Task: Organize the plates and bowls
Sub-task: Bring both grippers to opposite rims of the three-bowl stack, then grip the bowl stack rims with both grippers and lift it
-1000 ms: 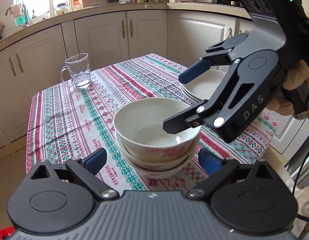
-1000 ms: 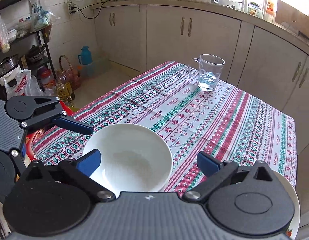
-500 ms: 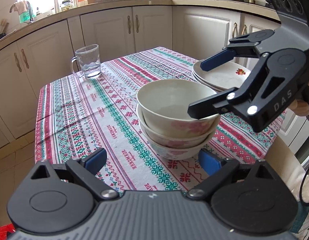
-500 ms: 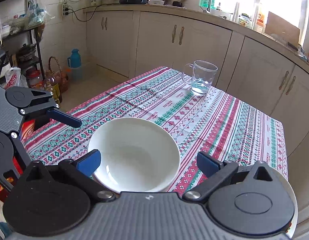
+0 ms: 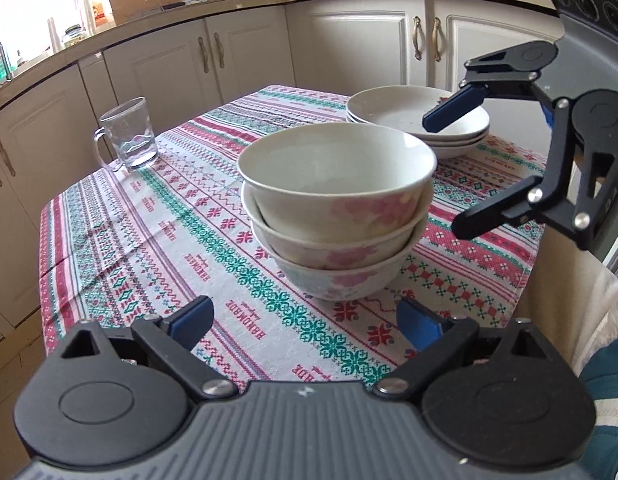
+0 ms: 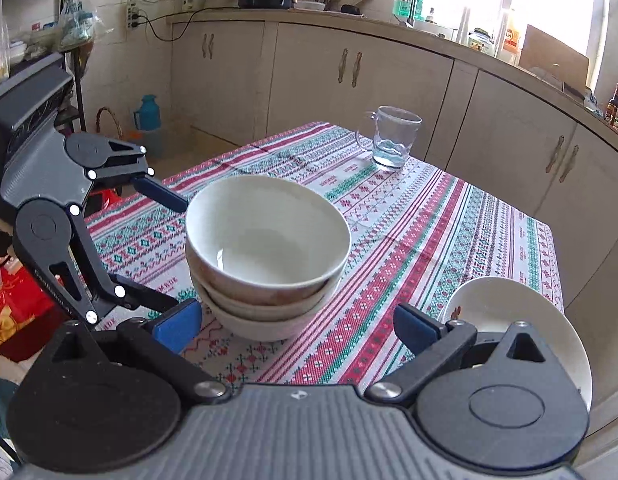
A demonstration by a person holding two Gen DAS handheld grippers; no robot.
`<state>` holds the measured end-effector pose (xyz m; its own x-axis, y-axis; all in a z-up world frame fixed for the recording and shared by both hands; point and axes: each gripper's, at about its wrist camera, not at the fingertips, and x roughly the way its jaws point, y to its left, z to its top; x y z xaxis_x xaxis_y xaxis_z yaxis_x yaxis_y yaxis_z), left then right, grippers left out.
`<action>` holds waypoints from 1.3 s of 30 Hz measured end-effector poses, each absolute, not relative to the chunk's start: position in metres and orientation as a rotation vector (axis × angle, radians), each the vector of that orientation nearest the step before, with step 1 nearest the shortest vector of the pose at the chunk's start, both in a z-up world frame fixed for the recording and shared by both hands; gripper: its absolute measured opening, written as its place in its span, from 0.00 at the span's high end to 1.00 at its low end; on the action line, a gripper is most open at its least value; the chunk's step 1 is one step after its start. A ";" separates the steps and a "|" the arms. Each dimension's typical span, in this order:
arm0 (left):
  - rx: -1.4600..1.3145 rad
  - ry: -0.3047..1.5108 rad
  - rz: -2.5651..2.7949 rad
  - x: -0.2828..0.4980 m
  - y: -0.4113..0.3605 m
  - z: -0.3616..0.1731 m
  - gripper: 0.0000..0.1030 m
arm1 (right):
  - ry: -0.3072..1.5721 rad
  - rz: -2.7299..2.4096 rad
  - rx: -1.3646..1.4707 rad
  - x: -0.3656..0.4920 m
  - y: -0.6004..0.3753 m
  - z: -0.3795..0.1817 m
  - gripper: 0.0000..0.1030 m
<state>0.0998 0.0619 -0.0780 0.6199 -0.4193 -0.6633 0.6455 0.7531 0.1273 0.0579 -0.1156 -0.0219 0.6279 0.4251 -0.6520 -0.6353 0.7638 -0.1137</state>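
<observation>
Left gripper (image 5: 305, 318) and right gripper (image 6: 297, 326) both gape wide, empty. Bowls (image 5: 335, 204) nested in one stack, plates (image 5: 409, 120) stacked on surface (image 5: 157, 240); task looks essentially done.

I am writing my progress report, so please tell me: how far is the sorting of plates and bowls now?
It looks nearly done. Three bowls are nested in one stack on the tablecloth, and the plates form their own pile behind it. Nothing is in hand: the left gripper and right gripper are both open and empty, near the bowls. The glass mug stands apart; whether anything is left, I cannot tell.
</observation>
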 end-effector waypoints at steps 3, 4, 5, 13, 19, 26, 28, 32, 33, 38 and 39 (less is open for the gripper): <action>0.380 0.662 -0.666 0.107 0.060 -0.082 0.06 | 0.675 0.639 -0.355 0.065 -0.115 -0.034 0.00; 0.380 0.664 -0.681 0.110 0.059 -0.083 0.06 | 0.686 0.649 -0.353 0.068 -0.114 -0.037 0.00; 0.382 0.667 -0.696 0.112 0.059 -0.084 0.06 | 0.694 0.662 -0.355 0.071 -0.114 -0.040 0.00; 0.440 0.669 -0.824 0.133 0.058 -0.083 0.08 | 0.714 0.768 -0.414 0.094 -0.106 -0.045 0.00; 0.480 0.688 -0.955 0.147 0.057 -0.085 0.14 | 0.743 0.862 -0.491 0.104 -0.098 -0.050 0.00; 0.457 0.720 -1.059 0.163 0.061 -0.085 0.21 | 0.752 0.956 -0.502 0.111 -0.097 -0.047 0.02; 0.454 0.723 -1.092 0.165 0.062 -0.083 0.21 | 0.754 0.976 -0.499 0.114 -0.098 -0.045 0.03; 0.459 0.729 -1.127 0.171 0.062 -0.081 0.21 | 0.761 1.009 -0.514 0.120 -0.097 -0.045 0.08; 0.460 0.735 -1.135 0.173 0.062 -0.081 0.21 | 0.763 1.018 -0.518 0.121 -0.096 -0.044 0.10; 0.477 0.741 -1.160 0.175 0.061 -0.079 0.21 | 0.773 1.052 -0.520 0.127 -0.095 -0.044 0.12; 0.475 0.743 -1.164 0.177 0.061 -0.079 0.21 | 0.775 1.056 -0.521 0.128 -0.095 -0.044 0.12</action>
<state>0.1766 0.0613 -0.0792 0.2041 -0.6451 -0.7363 0.9396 0.3403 -0.0377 0.1277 -0.0953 -0.0437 0.2755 0.5688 -0.7749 -0.9098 0.4145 -0.0191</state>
